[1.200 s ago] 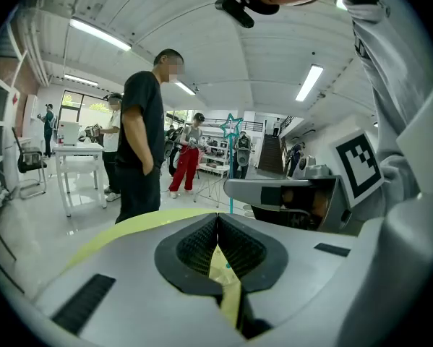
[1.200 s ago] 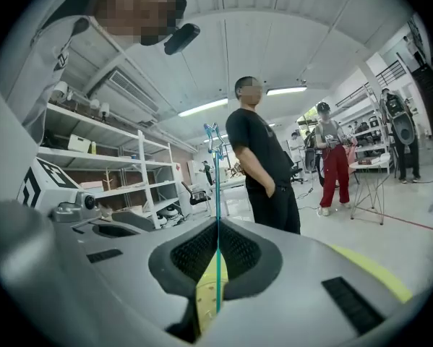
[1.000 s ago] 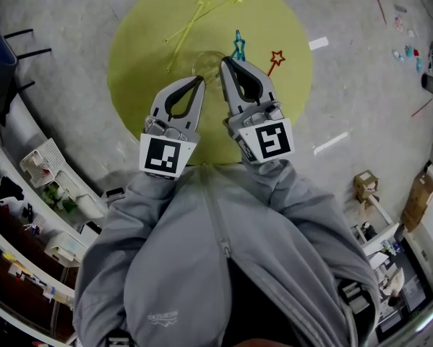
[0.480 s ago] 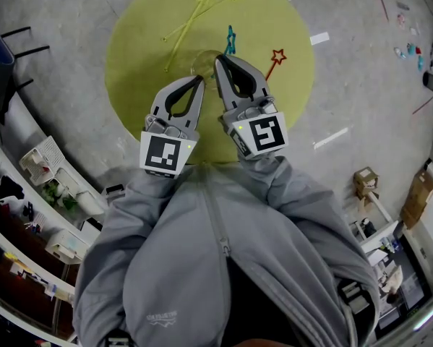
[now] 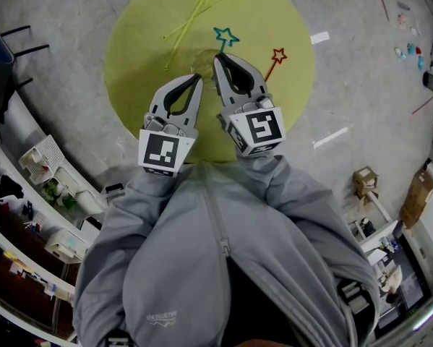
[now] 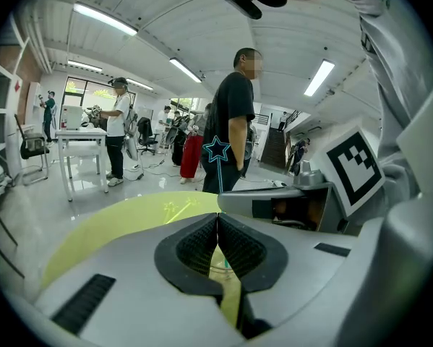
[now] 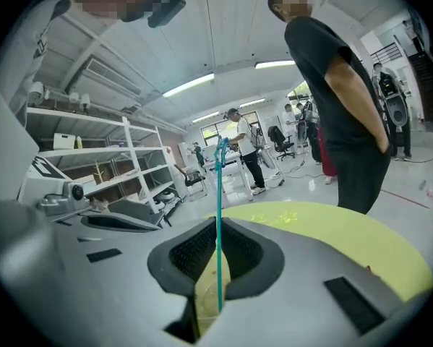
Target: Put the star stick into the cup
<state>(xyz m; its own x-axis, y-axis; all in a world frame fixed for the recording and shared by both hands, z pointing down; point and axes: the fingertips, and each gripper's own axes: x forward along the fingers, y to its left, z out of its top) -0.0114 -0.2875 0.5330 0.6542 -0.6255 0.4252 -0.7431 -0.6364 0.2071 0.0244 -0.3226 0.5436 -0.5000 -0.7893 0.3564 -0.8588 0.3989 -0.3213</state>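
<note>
Teal star stick (image 5: 225, 37) pinched upright in right gripper (image 5: 218, 58).

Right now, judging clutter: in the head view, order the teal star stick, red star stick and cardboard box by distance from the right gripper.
1. Teal star stick: held in the right gripper.
2. Red star stick: lying just to its right.
3. Cardboard box: on the floor, far right.

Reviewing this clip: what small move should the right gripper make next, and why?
Probably lower the right gripper straight down a little. Its jaws are shut on the teal star stick, which stands upright with the star on top, and the stick's lower end appears to hang over the clear cup seen beneath the jaws, so it looks lined up.
</note>
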